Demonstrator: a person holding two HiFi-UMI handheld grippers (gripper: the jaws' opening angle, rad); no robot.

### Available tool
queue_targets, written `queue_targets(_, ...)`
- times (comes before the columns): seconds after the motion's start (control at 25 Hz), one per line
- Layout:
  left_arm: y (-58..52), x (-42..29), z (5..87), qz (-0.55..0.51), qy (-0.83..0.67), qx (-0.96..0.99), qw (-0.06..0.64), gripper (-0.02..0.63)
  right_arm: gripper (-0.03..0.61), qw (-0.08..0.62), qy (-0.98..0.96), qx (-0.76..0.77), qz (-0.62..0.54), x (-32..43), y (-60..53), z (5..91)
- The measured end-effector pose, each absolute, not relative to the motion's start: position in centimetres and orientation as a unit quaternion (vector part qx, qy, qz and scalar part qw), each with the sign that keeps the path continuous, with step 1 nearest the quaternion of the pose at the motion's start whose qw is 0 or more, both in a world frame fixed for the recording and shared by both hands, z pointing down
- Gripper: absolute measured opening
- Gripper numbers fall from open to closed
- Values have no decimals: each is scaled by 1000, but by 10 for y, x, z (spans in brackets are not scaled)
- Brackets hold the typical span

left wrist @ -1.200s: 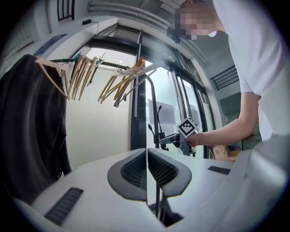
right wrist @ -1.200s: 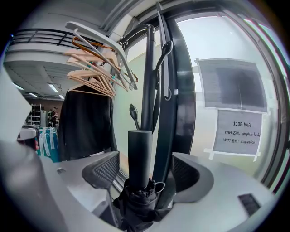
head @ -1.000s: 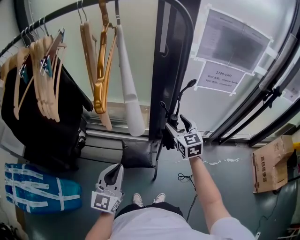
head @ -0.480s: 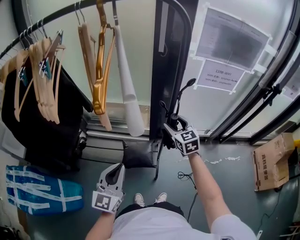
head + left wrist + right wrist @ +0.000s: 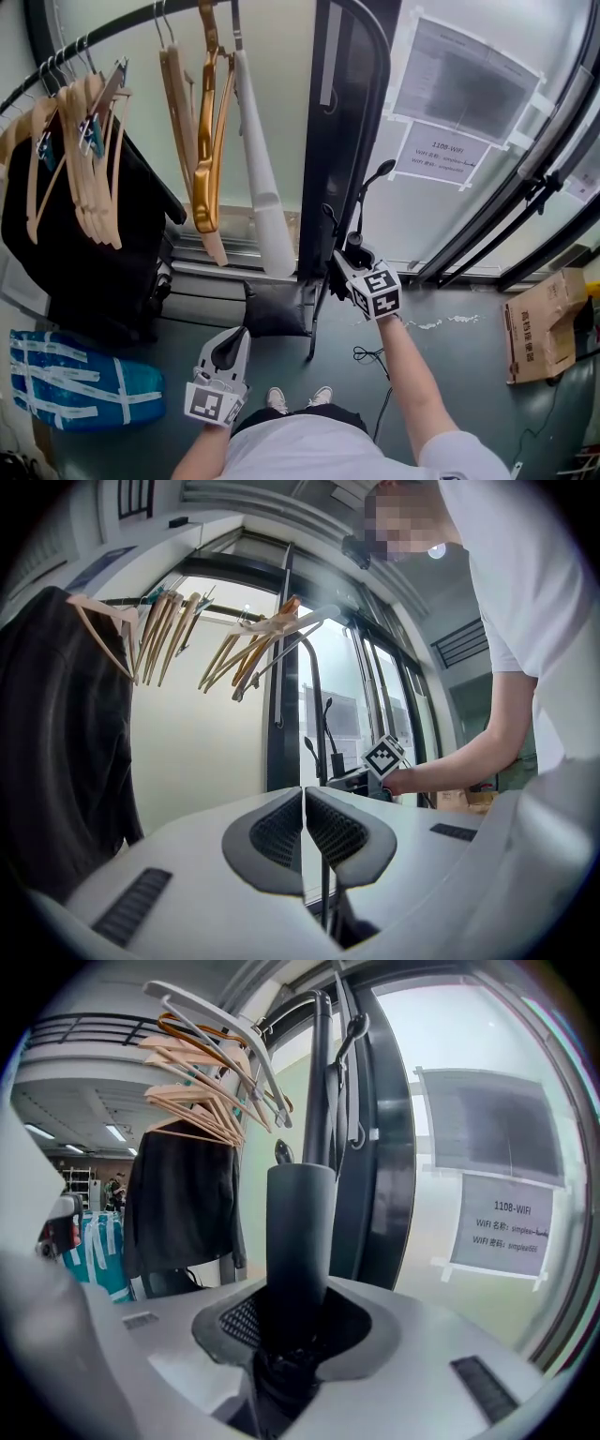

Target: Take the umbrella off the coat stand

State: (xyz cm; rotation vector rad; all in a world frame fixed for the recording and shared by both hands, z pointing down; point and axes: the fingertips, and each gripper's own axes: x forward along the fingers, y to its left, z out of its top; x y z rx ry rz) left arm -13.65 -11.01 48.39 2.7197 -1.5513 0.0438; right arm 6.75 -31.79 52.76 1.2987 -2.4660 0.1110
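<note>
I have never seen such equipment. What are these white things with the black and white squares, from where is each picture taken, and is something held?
A person holds a two-jaw gripper in each hand; the patterned cubes are part of them. The head view is from a camera on the person's head, looking down. Each gripper view looks along that gripper's jaws. The right gripper has just been closing its jaws and now clamps the handle of the umbrella at the coat stand. The left gripper is shut and empty. On the floor lie a blue bag and a cardboard box.
</note>
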Motion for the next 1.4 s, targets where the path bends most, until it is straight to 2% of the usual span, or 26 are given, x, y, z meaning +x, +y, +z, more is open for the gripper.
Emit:
queue_targets(0.44,-118,-141,479,3,-499,866,-2,29,144,113,-868,479,61,89,-309,497)
queue_targets(1.4,-134,-138,471,-14,-493,870,-10,29,144,110,-871,479,18,90,-310,448)
